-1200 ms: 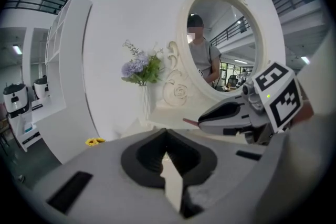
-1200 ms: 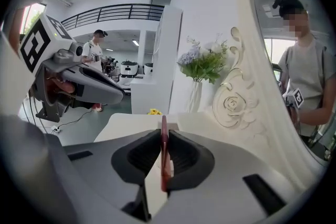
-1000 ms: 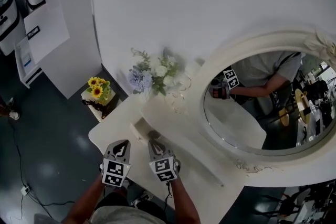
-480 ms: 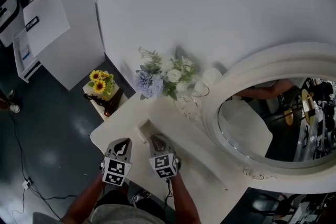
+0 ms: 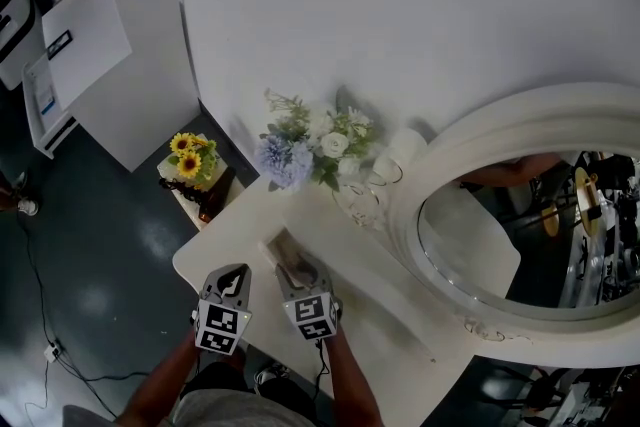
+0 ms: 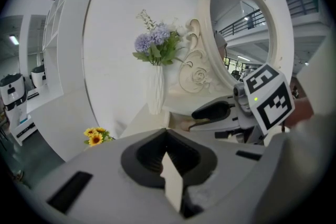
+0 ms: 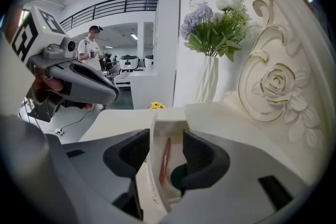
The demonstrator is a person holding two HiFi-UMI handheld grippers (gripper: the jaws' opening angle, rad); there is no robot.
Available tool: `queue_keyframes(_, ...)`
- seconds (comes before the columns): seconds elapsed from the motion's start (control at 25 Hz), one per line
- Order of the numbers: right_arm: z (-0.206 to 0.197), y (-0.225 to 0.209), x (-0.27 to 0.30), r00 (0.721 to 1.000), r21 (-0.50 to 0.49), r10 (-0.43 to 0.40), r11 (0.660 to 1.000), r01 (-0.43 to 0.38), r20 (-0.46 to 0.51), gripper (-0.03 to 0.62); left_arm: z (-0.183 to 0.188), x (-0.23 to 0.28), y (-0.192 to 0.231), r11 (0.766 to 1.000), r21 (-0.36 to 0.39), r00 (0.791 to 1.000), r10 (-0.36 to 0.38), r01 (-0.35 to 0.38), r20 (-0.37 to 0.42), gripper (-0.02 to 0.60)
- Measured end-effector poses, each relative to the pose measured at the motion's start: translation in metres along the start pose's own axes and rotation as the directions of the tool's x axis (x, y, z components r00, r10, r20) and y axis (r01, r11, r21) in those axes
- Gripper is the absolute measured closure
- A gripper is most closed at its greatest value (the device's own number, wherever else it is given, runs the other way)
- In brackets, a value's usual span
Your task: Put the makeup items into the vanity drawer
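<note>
Down the line of the right claw [image 7: 167, 150]: released, jaws just sprung apart, nothing pinched. Straight below the gap, inside the open vanity drawer [image 7: 169, 115]: a red makeup pencil [image 7: 164, 161], clear of both pads, long axis 12 to 6, parallel to the jaws. Just beside it at 4 o'clock: a dark green round item [image 7: 177, 178]. From overhead, poised over the drawer near the tabletop [image 5: 218, 243] edge. At 9 o'clock of it, off the drawer: the left claw [image 5: 231, 281], clenched, with a pale sliver in the seam, nature impossible to tell. Probably delivery done. Likely next: backing out toward 6 o'clock along that same axis, minding the drawer walls. Nearer for any drawer work: the right.
</note>
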State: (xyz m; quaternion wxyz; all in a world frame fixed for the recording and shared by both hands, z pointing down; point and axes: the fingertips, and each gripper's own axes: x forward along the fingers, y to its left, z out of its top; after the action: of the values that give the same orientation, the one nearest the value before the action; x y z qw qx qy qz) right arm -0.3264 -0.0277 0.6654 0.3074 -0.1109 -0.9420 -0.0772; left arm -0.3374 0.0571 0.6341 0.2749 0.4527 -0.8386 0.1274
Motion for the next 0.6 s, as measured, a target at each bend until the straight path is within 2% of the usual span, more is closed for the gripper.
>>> queue_keyframes(0.36, 0.004, -0.001, -0.01, 0.999, 0.023, -0.031, 0.999, 0.03, 0.025, 0.396, 0.007, -0.006, 0.001, 1.0, 0.013, 1.0, 0.0, 0.0, 0.018, 0.581)
queue_keyframes(0.6, 0.021, -0.007, -0.041, 0.994, 0.027, -0.072, 0.997, 0.07, 0.078, 0.398, 0.035, -0.008, -0.013, 0.998, 0.056, 0.998, -0.032, 0.028, 0.063, 0.581)
